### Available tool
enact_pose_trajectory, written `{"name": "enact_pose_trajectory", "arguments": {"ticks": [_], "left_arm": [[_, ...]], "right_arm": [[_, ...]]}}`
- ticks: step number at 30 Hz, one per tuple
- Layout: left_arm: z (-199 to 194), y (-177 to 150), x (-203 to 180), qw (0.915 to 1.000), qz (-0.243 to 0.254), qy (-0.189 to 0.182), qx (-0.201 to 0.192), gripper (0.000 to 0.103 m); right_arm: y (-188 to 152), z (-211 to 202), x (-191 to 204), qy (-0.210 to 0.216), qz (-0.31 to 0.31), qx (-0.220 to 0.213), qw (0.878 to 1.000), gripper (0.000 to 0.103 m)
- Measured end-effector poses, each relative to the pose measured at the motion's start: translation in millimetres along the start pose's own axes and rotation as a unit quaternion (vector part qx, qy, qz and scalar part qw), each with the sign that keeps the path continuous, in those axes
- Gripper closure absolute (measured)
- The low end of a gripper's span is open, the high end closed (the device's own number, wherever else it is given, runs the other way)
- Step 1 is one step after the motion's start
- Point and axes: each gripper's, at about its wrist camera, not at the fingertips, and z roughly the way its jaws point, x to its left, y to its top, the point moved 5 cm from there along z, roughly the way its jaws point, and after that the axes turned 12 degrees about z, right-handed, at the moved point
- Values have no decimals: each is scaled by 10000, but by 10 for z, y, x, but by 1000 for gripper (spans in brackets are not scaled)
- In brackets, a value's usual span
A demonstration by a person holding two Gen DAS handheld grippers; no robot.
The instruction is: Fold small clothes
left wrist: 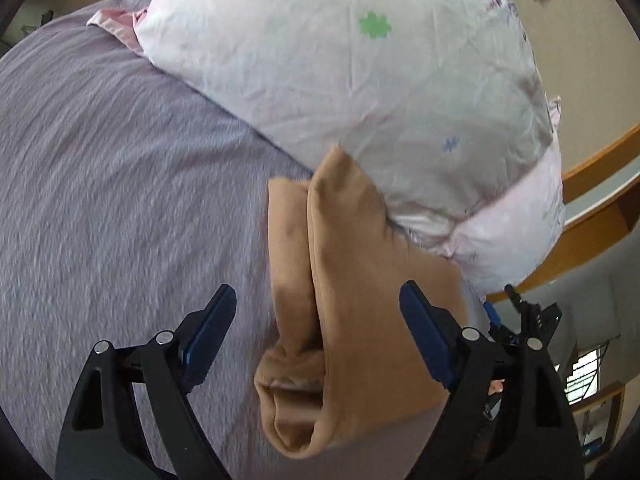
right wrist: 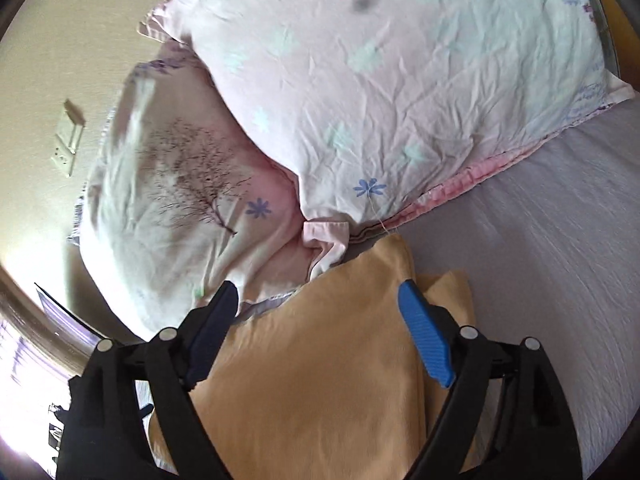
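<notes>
Tan garment (left wrist: 352, 280), thin stretchy fabric, lies on the lavender bed sheet (left wrist: 120, 200) with its far end butting the floral pillow (left wrist: 340, 80). Already folded lengthwise: one long layer lapped over another, with a seam-like ridge down the middle. The long axis points away from both cameras toward the pillow; the near end, a rolled open cuff, sits low in the left view.

Left tongs (left wrist: 318, 304) are spread wide and straddle the garment, which runs straight ahead between the two blue pads; no pinch, contact unclear. Right tongs (right wrist: 318, 300) are likewise spread, with the broad tan panel (right wrist: 320, 360) filling the gap beneath them, gripping nothing. In the right view a second pillow (right wrist: 180, 200) with a tree print lies left of the garment.

Both tongs sit over the near half, pointing along the length, and seem about equally near. Judgement: the next fold is probably across the length, bringing the near end toward the pillow end, so each needs to close on a near corner first.
</notes>
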Motion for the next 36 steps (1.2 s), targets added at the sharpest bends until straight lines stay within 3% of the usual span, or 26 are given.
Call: {"name": "enact_pose_trajectory", "arguments": {"ticks": [4,7,8,10,11,13,16,21,24,26,27,30,33,35,36], "left_arm": [[266,-200,-126,9990,-67,-120,437,20],[346,-175,-263,9992,36,6,386,22],[378,-167,-252,9994,-147,-36,311,28],[446,-155,-150,9969,-618,-286,391,77],[515,-171,-81,9934,-966,-435,428,82],[502,-144,-90,9923,-1107,-445,326,85],[353,2,-424,9949,-844,-540,84,85],[352,355,-1670,9939,178,-1077,-167,85],[805,253,-2504,9868,742,-1432,114,85],[1215,74,-2897,9818,924,-1590,479,85],[1545,-88,-3115,9774,1056,-1628,839,83],[2067,-440,-3330,9620,919,-1955,1673,80],[1968,-487,-3322,9444,545,-2760,1702,80],[1708,-391,-3221,9486,672,-2770,1378,74],[1517,-325,-3113,9558,819,-2590,1120,51]], "right_arm": [[-57,-169,-58,174,107,73,9998,21],[-97,-305,-35,242,-62,2,9997,18],[-63,-299,-17,273,-106,-40,9996,17],[-68,-376,-54,497,-123,-224,9984,15],[-73,-412,-77,595,-99,-309,9977,15],[-60,-466,-191,727,14,-593,9956,15],[-34,-497,-373,826,349,-691,9936,14],[90,-645,-510,984,653,-936,9886,15],[153,-745,-590,1002,668,-1123,9863,14],[186,-755,-673,897,697,-1122,9872,15],[198,-746,-712,868,708,-1090,9877,15],[244,-748,-840,700,828,-1077,9883,15],[263,-767,-856,755,819,-1016,9886,14],[255,-772,-812,792,701,-911,9902,15],[228,-774,-754,858,596,-732,9918,15]]}}
